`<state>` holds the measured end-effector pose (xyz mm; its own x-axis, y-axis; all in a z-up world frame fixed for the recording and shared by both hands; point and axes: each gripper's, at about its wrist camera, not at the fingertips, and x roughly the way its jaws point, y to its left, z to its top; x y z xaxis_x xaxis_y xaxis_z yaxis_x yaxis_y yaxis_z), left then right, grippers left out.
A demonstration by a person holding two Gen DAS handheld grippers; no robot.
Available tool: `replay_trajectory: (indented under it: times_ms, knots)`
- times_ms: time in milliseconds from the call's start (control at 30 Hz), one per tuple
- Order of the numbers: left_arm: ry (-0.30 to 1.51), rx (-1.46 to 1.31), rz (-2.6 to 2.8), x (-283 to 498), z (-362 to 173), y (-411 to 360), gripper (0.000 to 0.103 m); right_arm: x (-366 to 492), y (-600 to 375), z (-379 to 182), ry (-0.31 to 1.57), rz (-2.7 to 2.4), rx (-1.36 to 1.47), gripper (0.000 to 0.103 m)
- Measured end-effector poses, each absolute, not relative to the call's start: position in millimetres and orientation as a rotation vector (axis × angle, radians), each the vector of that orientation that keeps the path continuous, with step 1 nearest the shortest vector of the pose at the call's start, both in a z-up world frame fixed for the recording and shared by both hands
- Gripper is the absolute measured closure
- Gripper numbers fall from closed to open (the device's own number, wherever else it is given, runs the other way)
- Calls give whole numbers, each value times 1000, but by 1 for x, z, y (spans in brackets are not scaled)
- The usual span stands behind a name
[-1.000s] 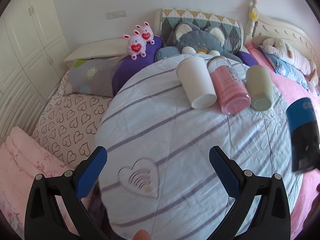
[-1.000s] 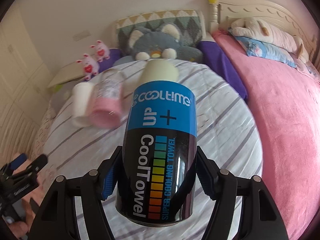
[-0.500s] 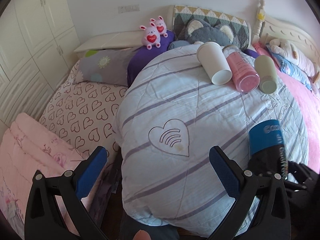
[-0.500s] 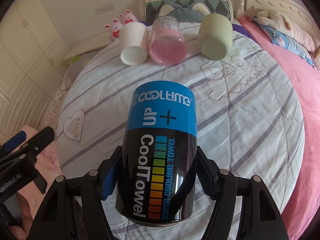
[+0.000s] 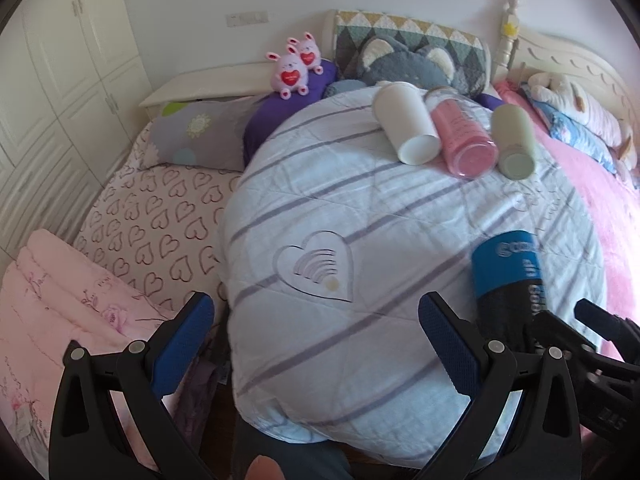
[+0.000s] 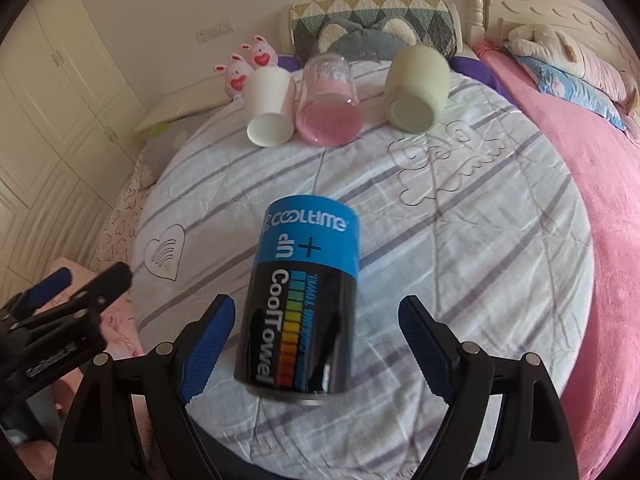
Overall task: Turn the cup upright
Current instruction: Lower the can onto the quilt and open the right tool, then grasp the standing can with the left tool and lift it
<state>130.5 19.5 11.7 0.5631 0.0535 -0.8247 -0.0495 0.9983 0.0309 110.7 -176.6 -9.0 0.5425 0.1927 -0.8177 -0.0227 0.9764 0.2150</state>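
Observation:
A blue and black "CoolTowel" can-shaped cup point(image 6: 301, 304) stands on end on the striped quilt point(image 6: 460, 240), slightly tilted, its lettering upside down. My right gripper point(image 6: 316, 332) is open, its blue pads on either side of the cup and apart from it. The cup also shows in the left wrist view point(image 5: 510, 276), at lower right, with the right gripper point(image 5: 576, 332) behind it. My left gripper point(image 5: 316, 332) is open and empty over the quilt's near edge.
Three cups lie on their sides at the far end of the quilt: a white cup point(image 6: 269, 112), a pink glass point(image 6: 329, 108) and a green cup point(image 6: 416, 92). Plush toys point(image 5: 294, 68) and pillows lie behind. A pink blanket point(image 6: 580, 184) lies to the right.
My right gripper has opened and let go of the CoolTowel cup, which now rests on the quilt. The left gripper stayed open and shifted only a little.

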Motion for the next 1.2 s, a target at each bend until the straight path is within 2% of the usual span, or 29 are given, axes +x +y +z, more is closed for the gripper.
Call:
replay_trajectory:
  times_ms: [267, 867, 1200]
  knots:
    - [995, 25, 17, 123, 13, -19, 0, 73, -221, 8, 916, 58, 252, 18]
    - [991, 93, 1, 114, 22, -63, 0, 60, -253, 7, 883, 29, 255, 18]
    - [1100, 56, -71, 140, -1, -101, 0, 55, -288, 5, 865, -13, 282, 18]
